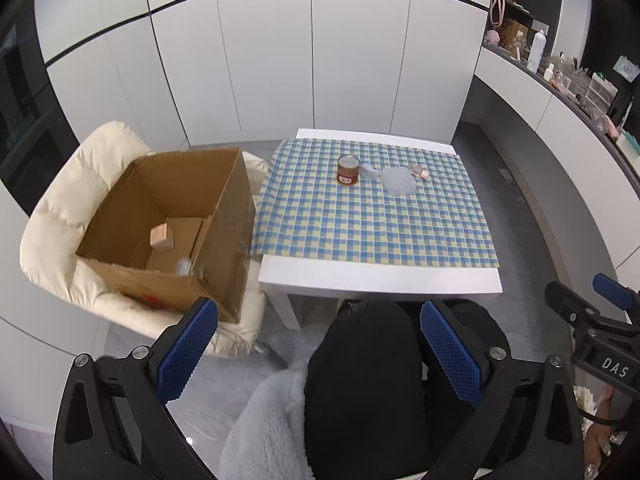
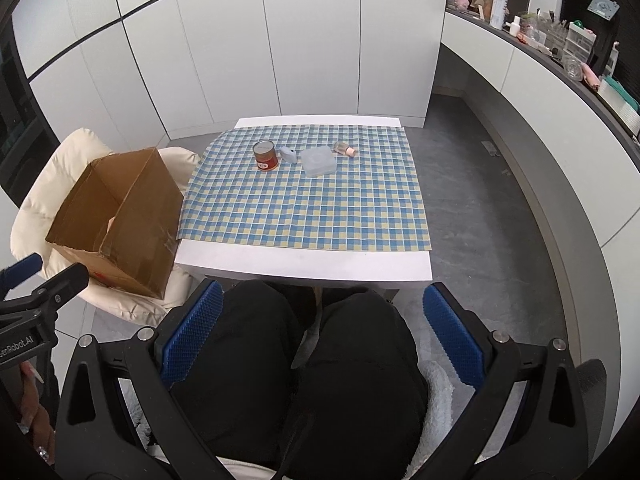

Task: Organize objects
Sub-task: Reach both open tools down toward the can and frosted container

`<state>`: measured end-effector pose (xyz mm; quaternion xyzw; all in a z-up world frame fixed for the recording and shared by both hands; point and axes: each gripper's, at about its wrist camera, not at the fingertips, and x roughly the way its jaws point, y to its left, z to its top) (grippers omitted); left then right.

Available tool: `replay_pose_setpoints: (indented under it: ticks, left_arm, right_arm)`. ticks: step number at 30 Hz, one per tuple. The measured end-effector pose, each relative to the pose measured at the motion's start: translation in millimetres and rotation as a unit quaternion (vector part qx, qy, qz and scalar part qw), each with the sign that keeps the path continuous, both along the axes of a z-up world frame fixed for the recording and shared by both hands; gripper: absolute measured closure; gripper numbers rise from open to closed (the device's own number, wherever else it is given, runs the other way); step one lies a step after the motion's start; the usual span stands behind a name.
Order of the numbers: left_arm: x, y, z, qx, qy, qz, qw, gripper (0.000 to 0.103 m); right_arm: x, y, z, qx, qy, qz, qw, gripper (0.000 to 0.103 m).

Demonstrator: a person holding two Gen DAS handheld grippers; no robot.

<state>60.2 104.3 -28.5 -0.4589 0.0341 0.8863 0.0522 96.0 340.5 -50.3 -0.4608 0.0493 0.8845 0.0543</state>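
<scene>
- White table (image 2: 224, 258) with one checked cloth (image 2: 304, 208); cream chair (image 1: 60, 216) at its left edge carries one cardboard box (image 1: 224, 216).
- Four items near the cloth's far edge: one can (image 2: 266, 155), one small blue piece (image 2: 289, 155), one square container (image 2: 317, 162), one small bottle (image 2: 345, 148).
- Box holds one wooden block (image 1: 162, 237).
- My left tongs (image 1: 320, 354) and right tongs (image 2: 320, 336): both spread, empty, over my lap.

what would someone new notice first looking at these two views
Likely the blue and yellow checked cloth over the white table, with a small row near its far side: a red can, a small pale blue item, a translucent square container and a little bottle lying down. Next, the open cardboard box on the cream chair left of the table, with a wooden block inside. Both grippers, left and right, hang open above the person's lap.
</scene>
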Motion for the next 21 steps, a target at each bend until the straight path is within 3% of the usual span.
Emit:
replay_pose_setpoints:
  ticks: [6, 11, 21]
  left_arm:
    - [-25, 11, -11, -0.008, 0.025, -0.007, 0.9996, 0.002]
    - [-54, 19, -30, 0.004, 0.014, -0.009, 0.9999, 0.002]
    - [-115, 30, -60, 0.026, -0.011, -0.008, 0.9996, 0.002]
  right_arm:
    - [-28, 1, -15, -0.005, -0.008, 0.002, 1.000, 0.001]
    - [-54, 10, -25, -0.014, 0.013, 0.006, 1.000, 0.001]
    - [-107, 18, -50, -0.009, 0.009, 0.006, 1.000, 0.001]
